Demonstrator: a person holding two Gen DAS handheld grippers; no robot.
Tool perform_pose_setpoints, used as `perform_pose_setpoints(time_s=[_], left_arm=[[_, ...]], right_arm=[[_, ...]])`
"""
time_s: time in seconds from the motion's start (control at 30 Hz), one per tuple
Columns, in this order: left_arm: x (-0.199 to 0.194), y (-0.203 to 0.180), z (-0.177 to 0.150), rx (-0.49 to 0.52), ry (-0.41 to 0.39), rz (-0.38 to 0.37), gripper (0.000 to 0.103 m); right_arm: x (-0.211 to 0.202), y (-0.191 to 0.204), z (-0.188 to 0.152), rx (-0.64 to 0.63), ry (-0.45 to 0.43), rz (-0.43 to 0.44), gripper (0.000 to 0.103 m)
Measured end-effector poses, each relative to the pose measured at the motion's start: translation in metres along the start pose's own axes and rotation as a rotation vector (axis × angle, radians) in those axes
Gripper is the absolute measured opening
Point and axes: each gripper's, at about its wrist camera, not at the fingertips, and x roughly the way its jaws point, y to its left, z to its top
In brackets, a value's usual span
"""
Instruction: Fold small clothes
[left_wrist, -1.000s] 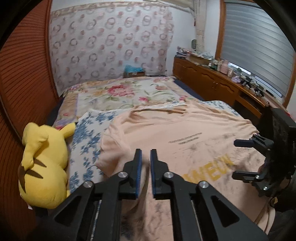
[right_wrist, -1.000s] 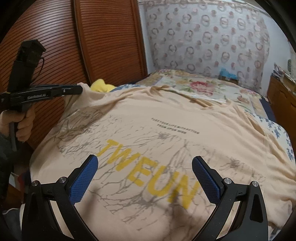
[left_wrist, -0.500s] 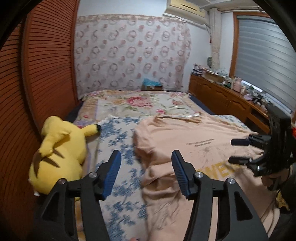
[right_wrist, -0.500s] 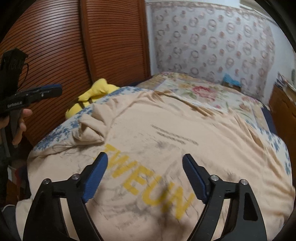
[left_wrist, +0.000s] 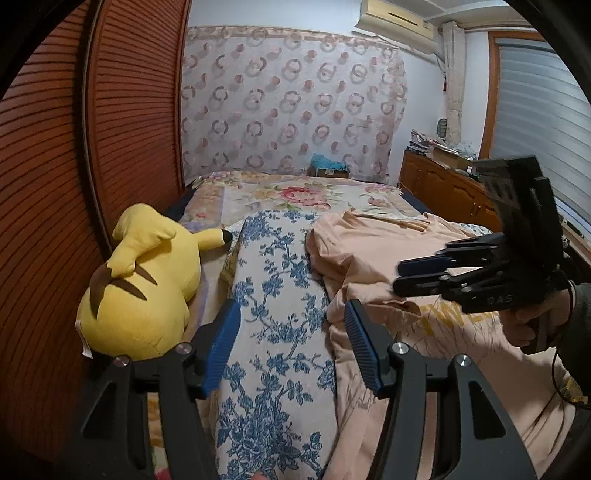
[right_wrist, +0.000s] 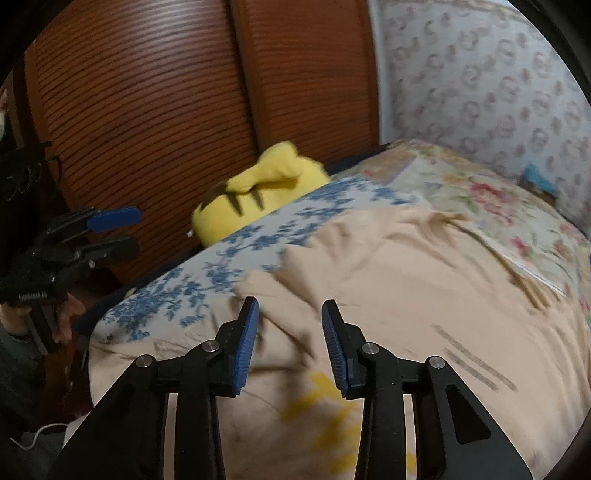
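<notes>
Item: shirt (left_wrist: 388, 258) — peach tee w/ yellow lettering, flat on bed (left_wrist: 280, 332), right of the blue-floral strip. Its left sleeve now lies flopped inward on the body, bunched, not neat.

L claw (left_wrist: 291, 343): a sec ago I had it clenched on that sleeve edge; now let go, jaws apart and still widening a touch, nothing btwn them. It sits over the floral cover, just left of shirt edge. So 1st sleeve tuck = dropped, prob. done but rough.

R claw (right_wrist: 290, 339): was spread wide above the lettering; now swung over toward the folded sleeve, jaws closing. Fabric lies under/btwn pads, but view is blurred; I see no pinch yet, so not gripping as far as I can tell.

Plush (left_wrist: 140, 288): yellow, by the wooden doors, clear of the shirt.

Meaning: I judge the next step is the R claw taking or flattening that bunch. Fold barely begun.
</notes>
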Motion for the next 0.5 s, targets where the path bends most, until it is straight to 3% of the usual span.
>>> perform_pose_setpoints(time_s=[0.1,0.23,0.33,0.37,0.4,0.5], left_arm=[[0.003,-0.001,-0.006,-0.007,0.014,-0.006,0.058],[0.009,-0.002,-0.014,-0.02,0.032,-0.02,0.058],[0.014,-0.007,-0.019,-0.026,0.052,-0.035,0.058],[0.016,-0.009,-0.021,-0.026,0.06,-0.039,0.058],[0.017,-0.012,-0.023,-0.023,0.068,-0.041,0.058],[0.023,-0.019,-0.028,-0.007,0.09,-0.046,0.058]], right_arm=[[0.021,0.012,0.006,-0.048,0.054,-0.003,0.035],[0.051,0.008,0.011,-0.058,0.162,-0.098,0.035],[0.059,0.001,0.012,-0.055,0.176,-0.1,0.035],[0.057,0.0,0.012,-0.051,0.173,-0.098,0.029],[0.055,-0.002,0.012,-0.046,0.169,-0.093,0.009],[0.046,-0.009,0.013,-0.027,0.136,-0.1,0.003]])
